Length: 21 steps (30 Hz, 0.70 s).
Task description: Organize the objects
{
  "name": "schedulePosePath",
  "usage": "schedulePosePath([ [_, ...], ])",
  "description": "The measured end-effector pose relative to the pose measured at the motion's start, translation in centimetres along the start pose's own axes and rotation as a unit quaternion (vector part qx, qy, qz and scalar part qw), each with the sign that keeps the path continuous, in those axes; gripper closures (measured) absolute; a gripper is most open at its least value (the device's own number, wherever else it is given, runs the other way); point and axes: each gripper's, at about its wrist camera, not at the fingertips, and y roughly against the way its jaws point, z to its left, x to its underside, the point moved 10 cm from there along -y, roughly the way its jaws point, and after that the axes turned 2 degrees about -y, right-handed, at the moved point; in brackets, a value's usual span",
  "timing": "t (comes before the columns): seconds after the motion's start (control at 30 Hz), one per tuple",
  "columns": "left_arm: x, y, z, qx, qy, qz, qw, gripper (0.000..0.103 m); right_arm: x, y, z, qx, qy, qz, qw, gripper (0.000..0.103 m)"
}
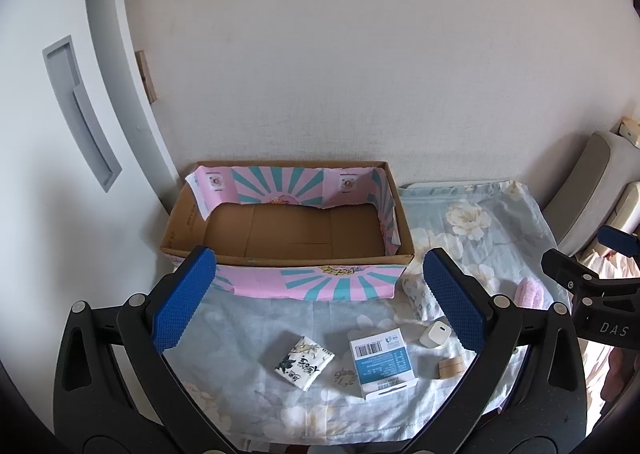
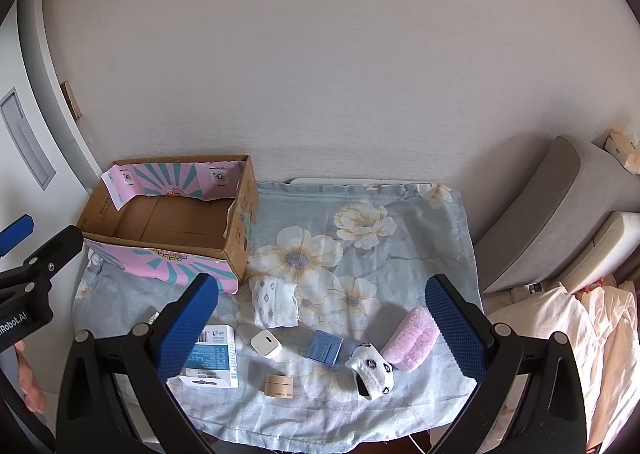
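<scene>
An empty cardboard box (image 1: 288, 230) (image 2: 172, 221) with pink and teal flaps stands at the back left of a floral cloth (image 2: 360, 254). On the cloth lie a tissue pack (image 1: 300, 362), a white and blue carton (image 1: 382, 362) (image 2: 214, 354), a white charger (image 2: 267, 342) (image 1: 435, 334), a small tan jar (image 2: 279, 386) (image 1: 450, 368), a blue box (image 2: 325, 347), a patterned sock (image 2: 372, 370), a pink fluffy roll (image 2: 412, 338) and a folded patterned cloth (image 2: 274, 300). My left gripper (image 1: 320, 302) hovers open above the tissue pack and carton. My right gripper (image 2: 322, 322) hovers open above the small items.
A white wall runs behind the table. A white door with a recessed handle (image 1: 80, 109) is at the left. Grey cushions (image 2: 552, 213) and a pale blanket (image 2: 560, 334) lie to the right of the table. A person's hand (image 2: 30, 382) shows at the lower left.
</scene>
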Motion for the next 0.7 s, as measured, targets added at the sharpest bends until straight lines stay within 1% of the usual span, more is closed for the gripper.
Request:
schedulePosePath([
  [0.7,0.28,-0.18,-0.21,0.004,-0.001,0.006,1.0000,0.000,-0.34,0.10,-0.57,0.000,0.003,-0.004,1.000,0.000],
])
